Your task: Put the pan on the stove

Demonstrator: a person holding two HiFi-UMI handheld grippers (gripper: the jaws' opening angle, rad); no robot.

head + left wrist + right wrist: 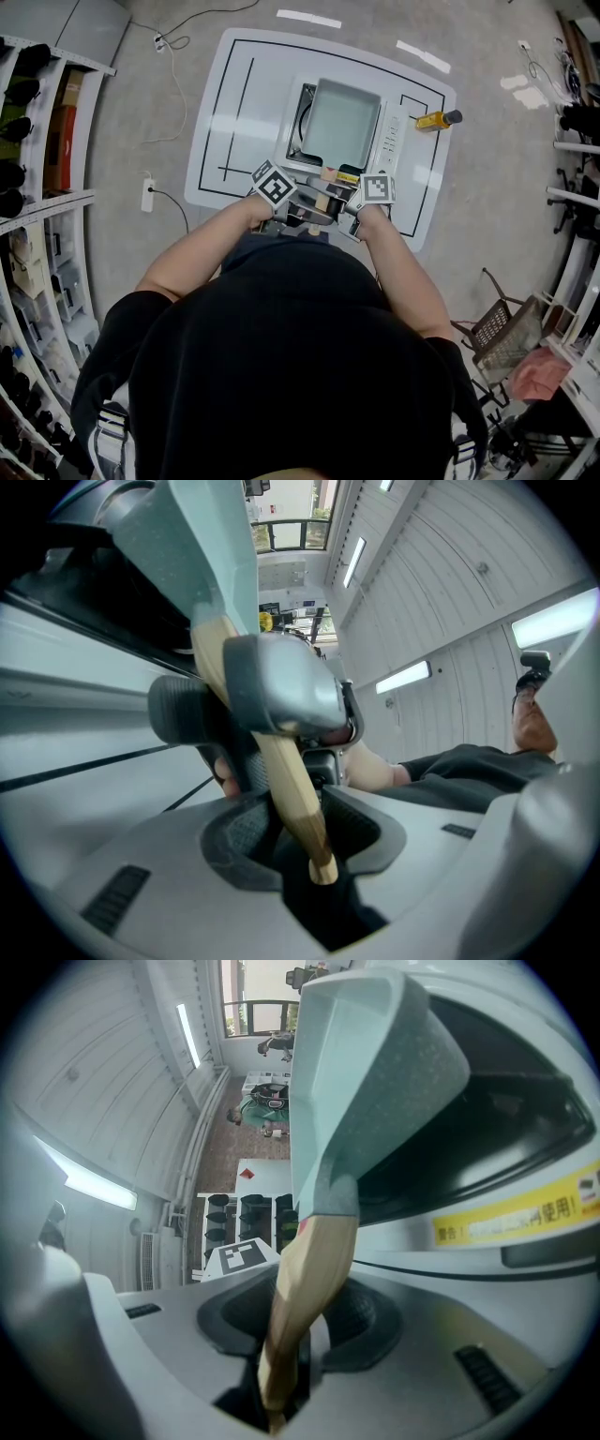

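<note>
A square pale-green pan (339, 122) lies over the white single-burner stove (392, 141) in the middle of the white table (217, 112). Whether its base rests on the burner I cannot tell. Its wooden handle (324, 200) points back towards me. My left gripper (307, 204) and right gripper (336, 204) meet on that handle from either side, both shut on it. In the left gripper view the handle (292, 794) runs down between the jaws of the left gripper (302, 829). The right gripper view has the handle (302, 1297) pinched in the right gripper (298, 1340), below the pan (375, 1063).
A yellow bottle (437, 119) with a black cap lies on the table right of the stove. On the floor at the left are a power strip (147, 194) and cables. Shelving (42, 169) lines the left side; a wire basket (499, 330) stands at the lower right.
</note>
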